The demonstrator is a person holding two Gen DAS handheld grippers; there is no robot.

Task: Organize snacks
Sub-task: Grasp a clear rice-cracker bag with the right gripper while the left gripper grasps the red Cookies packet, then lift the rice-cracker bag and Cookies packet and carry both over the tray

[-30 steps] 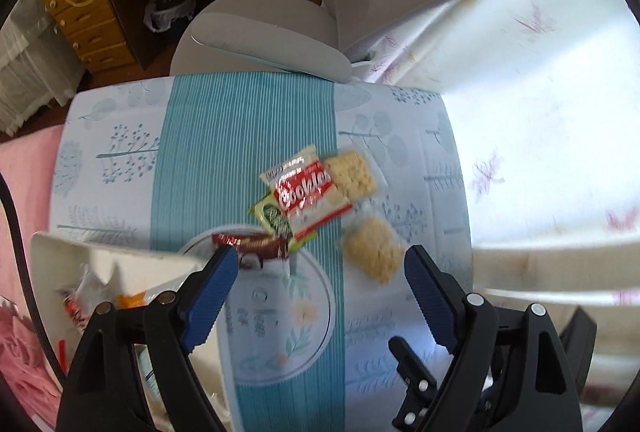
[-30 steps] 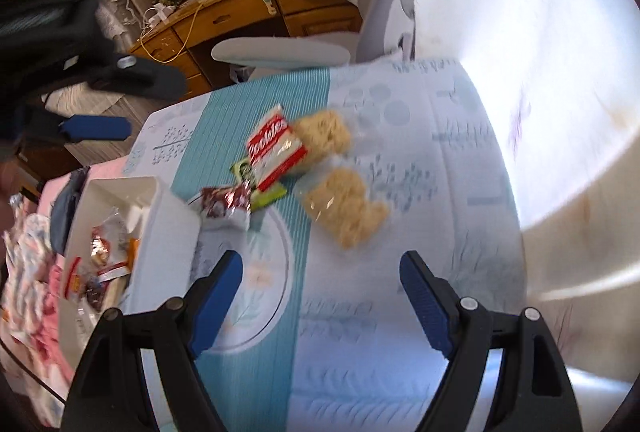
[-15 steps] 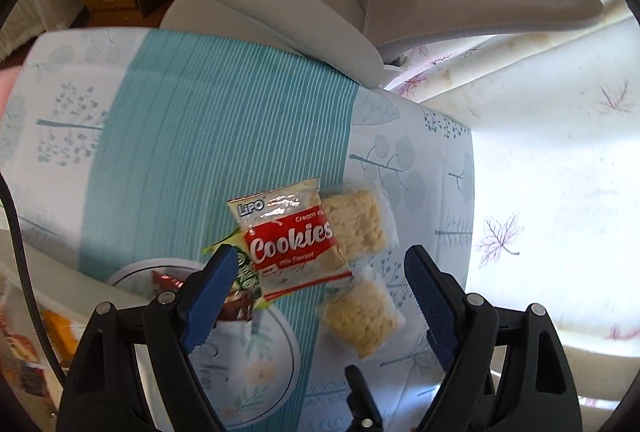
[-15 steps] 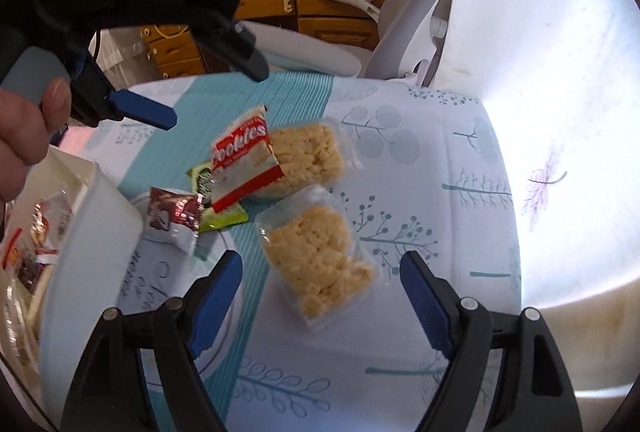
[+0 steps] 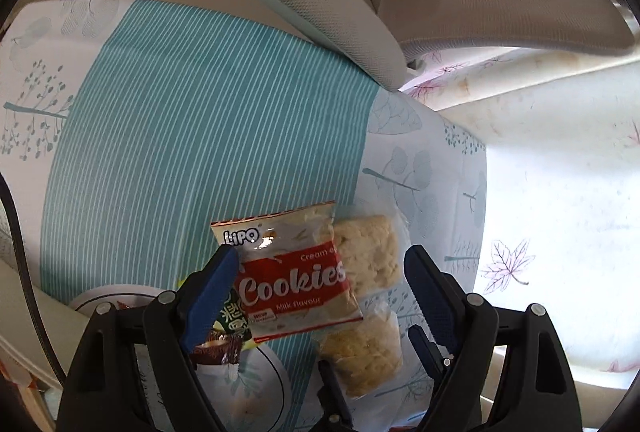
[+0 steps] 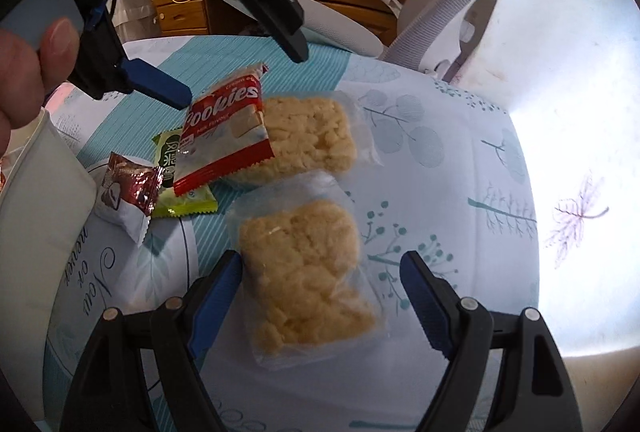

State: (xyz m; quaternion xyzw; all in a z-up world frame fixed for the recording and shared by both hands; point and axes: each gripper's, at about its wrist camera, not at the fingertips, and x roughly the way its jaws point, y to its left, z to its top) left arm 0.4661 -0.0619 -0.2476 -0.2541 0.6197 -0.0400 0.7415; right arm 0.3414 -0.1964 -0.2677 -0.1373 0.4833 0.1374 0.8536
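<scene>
Both grippers pitched steeply down. Left gripper (image 5: 320,284) held with jaws spread wide, nothing clamped; seen up left in the right view, gripped by a hand (image 6: 24,72). Right gripper (image 6: 320,284) likewise spread, pads untouched.

We see the cookie packet (image 6: 224,136) lying partly on the far rice cake (image 6: 310,134); the near rice cake (image 6: 306,276) sits before them, two small wrappers (image 6: 132,188) to the left.
</scene>
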